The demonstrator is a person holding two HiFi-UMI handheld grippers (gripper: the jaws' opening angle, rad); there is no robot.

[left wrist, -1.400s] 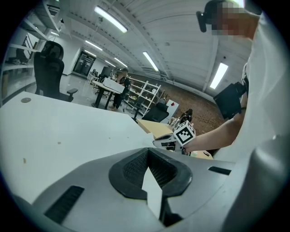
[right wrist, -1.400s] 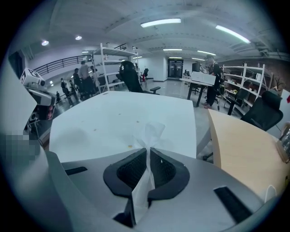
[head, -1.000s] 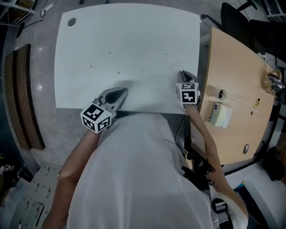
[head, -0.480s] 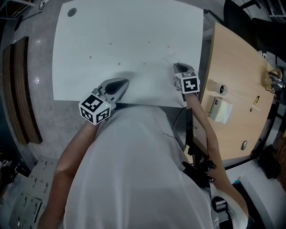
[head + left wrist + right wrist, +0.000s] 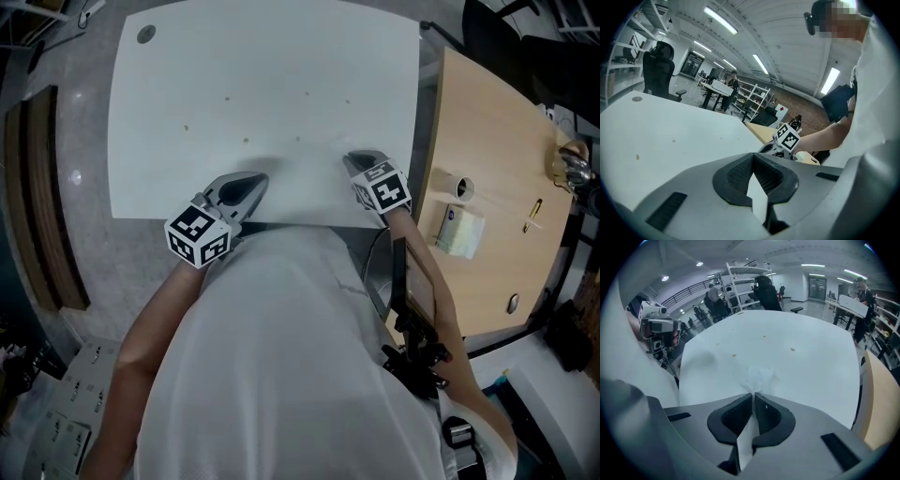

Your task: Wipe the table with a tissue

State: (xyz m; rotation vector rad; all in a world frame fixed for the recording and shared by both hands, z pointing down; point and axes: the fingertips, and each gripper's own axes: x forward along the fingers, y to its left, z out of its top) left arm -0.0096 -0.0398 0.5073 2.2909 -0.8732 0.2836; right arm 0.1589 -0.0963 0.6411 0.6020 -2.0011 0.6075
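Our right hand-held gripper (image 5: 355,159) pinches the tissue (image 5: 757,375) on the surface (image 5: 262,66) near its front edge. Our left hand-held gripper (image 5: 257,179) sits closed, empty, at that same edge.

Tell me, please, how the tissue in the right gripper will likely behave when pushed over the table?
The tissue looks crumpled and thin, so probably floppy and very light. Pinched by the right gripper, it will likely bunch rather than slide flat.

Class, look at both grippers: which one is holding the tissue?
The right gripper: its jaws pinch the white tissue. The left gripper is shut on nothing.
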